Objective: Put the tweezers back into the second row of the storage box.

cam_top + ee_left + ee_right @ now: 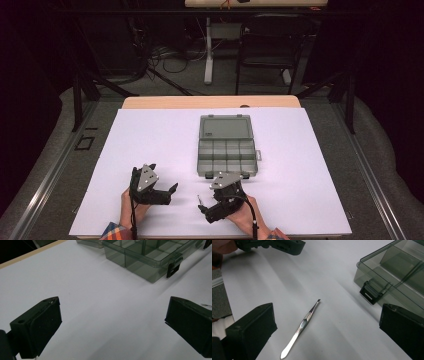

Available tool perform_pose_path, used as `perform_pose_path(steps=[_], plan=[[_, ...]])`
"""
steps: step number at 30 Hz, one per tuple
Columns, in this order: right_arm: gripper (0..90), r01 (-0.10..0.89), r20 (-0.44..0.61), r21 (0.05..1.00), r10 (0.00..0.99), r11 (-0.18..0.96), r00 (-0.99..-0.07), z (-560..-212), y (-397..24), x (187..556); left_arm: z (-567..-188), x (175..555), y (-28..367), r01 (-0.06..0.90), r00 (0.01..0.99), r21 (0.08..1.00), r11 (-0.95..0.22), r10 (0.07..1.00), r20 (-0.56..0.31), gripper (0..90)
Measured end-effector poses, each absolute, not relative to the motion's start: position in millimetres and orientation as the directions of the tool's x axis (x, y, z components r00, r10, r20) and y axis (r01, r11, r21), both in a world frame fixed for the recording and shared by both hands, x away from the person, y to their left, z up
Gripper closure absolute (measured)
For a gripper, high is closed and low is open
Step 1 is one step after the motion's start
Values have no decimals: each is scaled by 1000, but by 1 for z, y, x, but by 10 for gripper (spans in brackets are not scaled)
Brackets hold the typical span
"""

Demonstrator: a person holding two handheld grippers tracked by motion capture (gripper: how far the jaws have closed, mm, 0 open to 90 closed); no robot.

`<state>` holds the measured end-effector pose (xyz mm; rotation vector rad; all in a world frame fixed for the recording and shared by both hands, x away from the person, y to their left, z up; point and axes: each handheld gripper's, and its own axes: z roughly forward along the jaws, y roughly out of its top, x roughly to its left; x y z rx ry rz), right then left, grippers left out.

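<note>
Silver tweezers (301, 327) lie flat on the white sheet, between the wide-apart jaws of my right gripper (327, 326), which is open and not touching them. In the high view the tweezers (199, 199) show as a small sliver just left of my right gripper (206, 205). An open grey see-through compartment box (226, 150) sits mid-table, its lid laid back. My left gripper (170, 194) rests at the front left, pointing right. Its jaws stand open with only bare sheet between them (112, 322), and the box (150, 257) lies ahead of them.
The white sheet (150, 135) covers the table. The box's black latch (369, 293) faces the right gripper; the latch (172, 268) also appears ahead of the left one. The left gripper (274, 245) reaches into the right gripper view at top left. A chair and a table leg stand beyond the far edge.
</note>
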<state>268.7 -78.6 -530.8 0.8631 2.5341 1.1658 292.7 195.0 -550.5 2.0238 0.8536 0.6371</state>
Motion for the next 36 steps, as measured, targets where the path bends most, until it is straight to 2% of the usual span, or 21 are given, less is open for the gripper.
perform_pose_path(steps=[4,16,25,36], plan=[[4,427,37,737,599,524,-800,-534,-74,269,-550,294,195,335,643,841,-425,756,125,0],[152,435,25,724,610,535,-792,-540,-63,263,-551,298,189,332,654,841,-427,747,121,0],[435,452,22,701,617,551,-787,-546,-53,260,-551,299,189,333,655,839,-430,745,121,0],[663,466,39,684,610,561,-791,-552,-49,259,-551,299,189,328,657,837,-437,743,131,0]])
